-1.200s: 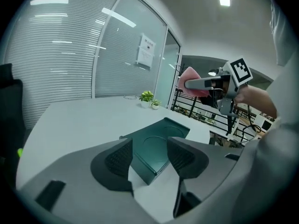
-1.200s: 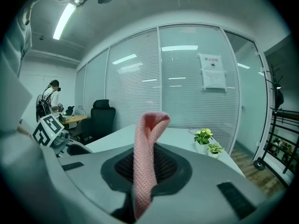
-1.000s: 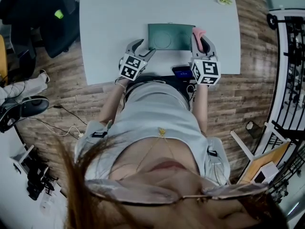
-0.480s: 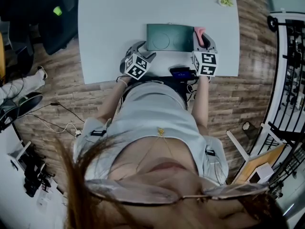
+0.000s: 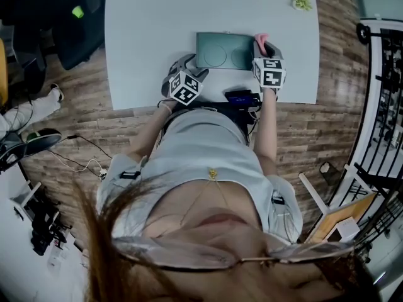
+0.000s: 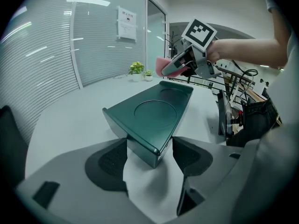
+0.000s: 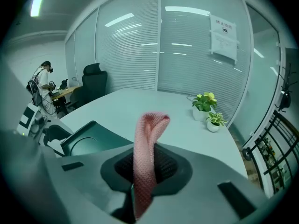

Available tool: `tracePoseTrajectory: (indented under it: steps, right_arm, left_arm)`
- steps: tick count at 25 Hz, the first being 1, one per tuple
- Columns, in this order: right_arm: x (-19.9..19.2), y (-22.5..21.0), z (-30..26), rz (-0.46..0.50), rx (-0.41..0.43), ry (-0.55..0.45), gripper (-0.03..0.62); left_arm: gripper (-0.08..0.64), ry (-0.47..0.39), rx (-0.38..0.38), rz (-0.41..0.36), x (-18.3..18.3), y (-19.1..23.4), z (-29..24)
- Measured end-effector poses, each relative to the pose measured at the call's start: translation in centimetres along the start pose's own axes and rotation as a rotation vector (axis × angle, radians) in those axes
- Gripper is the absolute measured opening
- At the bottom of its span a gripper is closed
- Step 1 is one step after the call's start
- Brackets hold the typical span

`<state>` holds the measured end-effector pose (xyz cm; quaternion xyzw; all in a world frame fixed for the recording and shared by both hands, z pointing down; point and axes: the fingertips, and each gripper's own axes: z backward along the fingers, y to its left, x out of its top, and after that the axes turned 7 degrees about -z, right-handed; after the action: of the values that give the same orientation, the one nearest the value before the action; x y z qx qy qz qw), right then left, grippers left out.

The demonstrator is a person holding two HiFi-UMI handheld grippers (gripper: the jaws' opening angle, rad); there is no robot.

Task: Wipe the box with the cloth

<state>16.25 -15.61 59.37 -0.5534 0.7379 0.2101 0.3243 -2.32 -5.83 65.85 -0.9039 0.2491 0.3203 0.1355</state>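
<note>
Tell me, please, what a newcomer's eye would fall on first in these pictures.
First comes the pink cloth, standing up from the shut jaws of the right gripper, at the right end of the dark green box. The box lies near the front edge of the pale table. The left gripper, whose jaws have just been opening, stands open with the box's near corner between them.

A flat, dark-green rectangular box [image 5: 225, 50] lies on the table [image 5: 157, 17], a pink knitted cloth [image 5: 259, 40] pinched in the right tongs [image 5: 267, 46] at its right end.
</note>
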Motion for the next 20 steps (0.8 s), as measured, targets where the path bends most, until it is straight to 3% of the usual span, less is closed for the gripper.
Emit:
tracePoseTrajectory:
  steps: [10, 20]
  right_arm:
    - [-1.8, -0.4, -3.1, 0.01, -0.038, 0.125, 0.046]
    - [-1.9, 0.3, -3.9, 0.046, -0.056, 0.16, 0.044]
  left_arm:
    - [0.305, 0.018, -0.009, 0.001, 0.0, 0.1, 0.0]
    - [0.305, 0.025, -0.026, 0.007, 0.0, -0.1, 0.1]
